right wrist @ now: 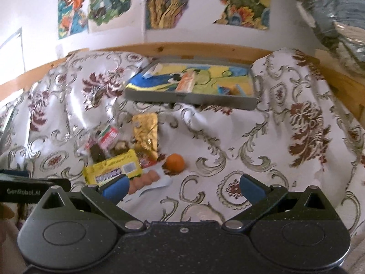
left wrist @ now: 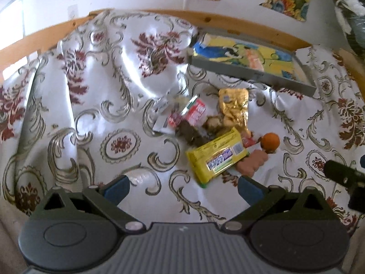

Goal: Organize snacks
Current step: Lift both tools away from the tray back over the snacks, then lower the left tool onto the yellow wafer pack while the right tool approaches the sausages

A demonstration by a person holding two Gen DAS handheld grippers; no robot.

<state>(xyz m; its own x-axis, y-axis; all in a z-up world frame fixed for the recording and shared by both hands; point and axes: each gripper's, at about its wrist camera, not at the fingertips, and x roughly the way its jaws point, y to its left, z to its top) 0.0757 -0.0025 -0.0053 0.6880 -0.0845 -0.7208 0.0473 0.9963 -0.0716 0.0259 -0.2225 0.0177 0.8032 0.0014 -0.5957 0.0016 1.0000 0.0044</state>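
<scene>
Snacks (left wrist: 212,134) overlap; brown ones too blurred.

We see our left gripper (left wrist: 183,189) built of black linkage arms with silver pivot pins, round black side discs, blue finger pads (left wrist: 116,190) and a ribbed grey base. Our right gripper (right wrist: 183,188) matches, though its base is speckled black with one small screw.

Loose snack pile (left wrist: 209,125) on patterned cloth, near a grey, seemingly near-empty tray (left wrist: 251,73).
</scene>
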